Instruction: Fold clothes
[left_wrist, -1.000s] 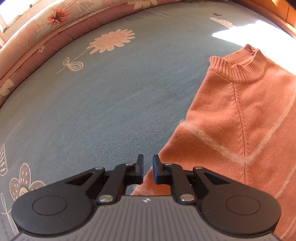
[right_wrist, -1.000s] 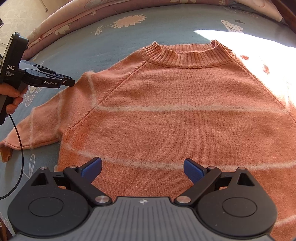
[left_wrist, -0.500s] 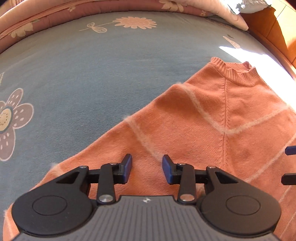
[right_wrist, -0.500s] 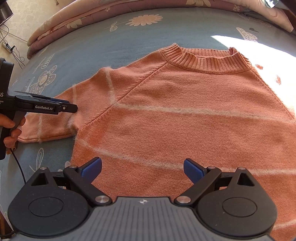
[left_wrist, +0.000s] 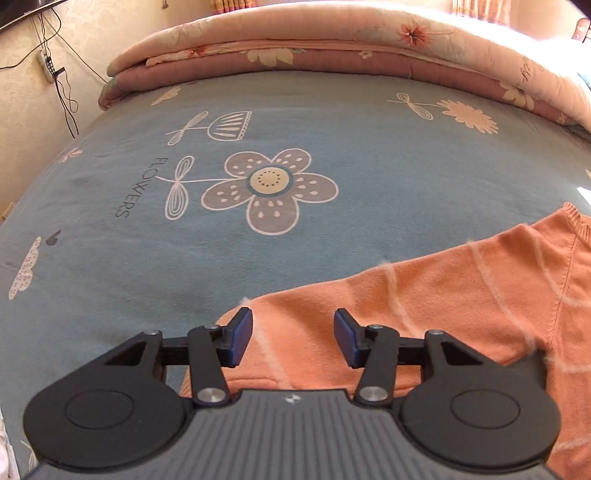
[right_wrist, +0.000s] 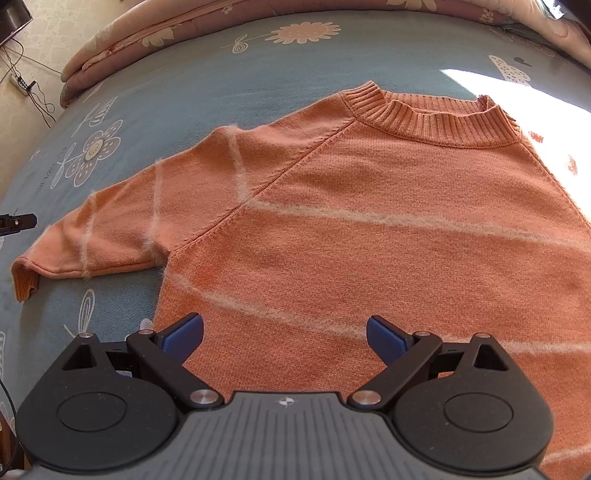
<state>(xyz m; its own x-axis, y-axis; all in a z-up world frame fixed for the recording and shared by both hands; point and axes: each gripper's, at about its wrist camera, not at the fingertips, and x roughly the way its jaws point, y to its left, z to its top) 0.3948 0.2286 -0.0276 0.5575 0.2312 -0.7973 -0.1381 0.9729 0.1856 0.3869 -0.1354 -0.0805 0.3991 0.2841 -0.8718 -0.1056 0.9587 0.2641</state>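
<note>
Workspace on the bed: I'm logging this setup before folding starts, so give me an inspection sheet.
Surface: blue flowered bedsheet.
Job's things: orange sweater lying flat, collar away, sleeve stretched out sideways.
Clutter: nothing seen on the sheet.
Grippers: left gripper over the sleeve end, jaws just opened, nothing between them; right gripper open above the sweater's lower part.
Cables: power strip with cords on the wall.
Surroundings: folded floral quilt at the bed's far edge.
</note>
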